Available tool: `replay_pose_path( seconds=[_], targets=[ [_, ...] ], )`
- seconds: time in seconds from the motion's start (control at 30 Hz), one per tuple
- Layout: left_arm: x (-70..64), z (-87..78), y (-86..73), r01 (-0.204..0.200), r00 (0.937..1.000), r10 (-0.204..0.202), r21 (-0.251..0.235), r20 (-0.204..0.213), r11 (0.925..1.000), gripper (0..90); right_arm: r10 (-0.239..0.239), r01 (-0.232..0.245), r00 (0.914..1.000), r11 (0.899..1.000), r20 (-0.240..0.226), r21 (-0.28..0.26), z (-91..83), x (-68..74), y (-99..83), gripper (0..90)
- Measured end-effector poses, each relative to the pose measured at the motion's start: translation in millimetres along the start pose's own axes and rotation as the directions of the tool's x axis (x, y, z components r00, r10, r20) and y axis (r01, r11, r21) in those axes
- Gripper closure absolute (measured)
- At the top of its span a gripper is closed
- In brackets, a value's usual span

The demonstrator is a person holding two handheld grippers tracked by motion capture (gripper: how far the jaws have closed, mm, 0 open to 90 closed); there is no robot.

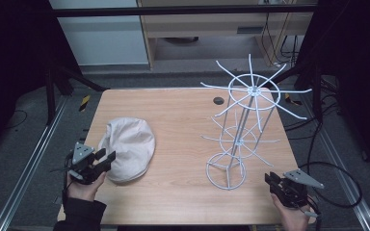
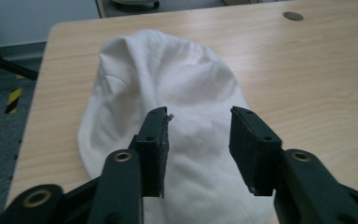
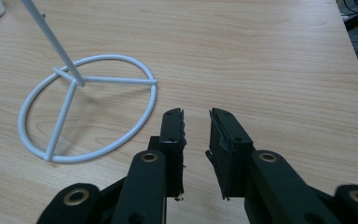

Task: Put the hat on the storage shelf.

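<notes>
While the left gripper straddles the cap, its jaws gape

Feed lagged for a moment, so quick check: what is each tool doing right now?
Left tool: open, jaws apart over the near edge of the white cap, gripping nothing.
Right tool: open, empty, above the table beside the rack's ring base.

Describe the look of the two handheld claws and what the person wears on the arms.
Each claw, left claw and right claw, is black, with two flat rectangular jaws on hinged links fitted with brass-coloured rivets. A grey three-cornered plate with small dots tops each one. A black cable loops away from the right one. A dark sleeve covers the left forearm.
</notes>
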State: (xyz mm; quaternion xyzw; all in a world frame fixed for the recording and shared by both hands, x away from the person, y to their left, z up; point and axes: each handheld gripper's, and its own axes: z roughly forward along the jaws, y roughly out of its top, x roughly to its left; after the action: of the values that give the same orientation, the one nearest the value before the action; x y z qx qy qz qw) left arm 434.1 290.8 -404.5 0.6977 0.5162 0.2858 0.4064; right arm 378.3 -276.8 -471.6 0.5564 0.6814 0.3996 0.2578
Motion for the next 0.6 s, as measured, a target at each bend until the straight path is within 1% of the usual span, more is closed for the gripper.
replay_pose_path(
  seconds=[0.1,0.17,0.2,0.23,0.27,0.3,0.4,0.5,0.6],
  targets=[
    [7.6,9.9,9.1,0.013,0.9997,-0.013,0.000,-0.020,0.9999,49.1,-0.009,0.009,1.0000,1.000,0.002,0.003,0.8,0.1,-0.1,73.0],
    [11.5,15.9,12.9,0.021,0.9994,-0.021,0.005,-0.025,0.9998,45.2,-0.013,0.013,0.9999,1.000,0.002,0.008,1.9,0.1,-0.1,72.3],
    [13.6,19.4,14.8,0.022,0.9992,-0.021,0.009,-0.035,0.9997,45.2,-0.013,0.013,0.9999,1.000,0.002,0.008,1.9,0.1,-0.1,72.3],
    [17.4,25.7,17.3,0.034,0.9987,-0.033,0.013,-0.038,0.9993,43.4,-0.015,0.015,0.9999,1.000,0.003,0.011,2.7,0.1,0.1,71.8],
    [17.4,25.7,17.3,0.034,0.9987,-0.033,0.013,-0.038,0.9993,42.9,-0.015,0.015,0.9999,1.000,0.003,0.011,2.7,0.1,0.1,71.8],
    [20.2,31.0,18.9,0.044,0.9982,-0.043,0.012,-0.042,0.9990,42.9,-0.018,0.018,0.9998,1.000,0.005,0.011,2.9,0.0,0.1,71.7],
    [25.4,39.2,20.8,0.065,0.9969,-0.064,0.020,-0.046,0.9977,41.4,-0.022,0.022,0.9998,1.000,0.004,0.016,3.0,1.0,-0.1,71.3],
    [29.5,49.3,21.4,0.066,0.9962,-0.062,0.053,-0.060,0.9965,41.5,-0.019,0.019,0.9998,1.000,0.004,0.018,3.0,1.2,-0.3,71.2],
    [30.6,56.4,21.3,0.067,0.9959,-0.062,0.071,-0.066,0.9952,42.7,-0.021,0.021,0.9998,1.000,0.007,0.022,3.9,0.8,-0.6,71.2]
  ],
)
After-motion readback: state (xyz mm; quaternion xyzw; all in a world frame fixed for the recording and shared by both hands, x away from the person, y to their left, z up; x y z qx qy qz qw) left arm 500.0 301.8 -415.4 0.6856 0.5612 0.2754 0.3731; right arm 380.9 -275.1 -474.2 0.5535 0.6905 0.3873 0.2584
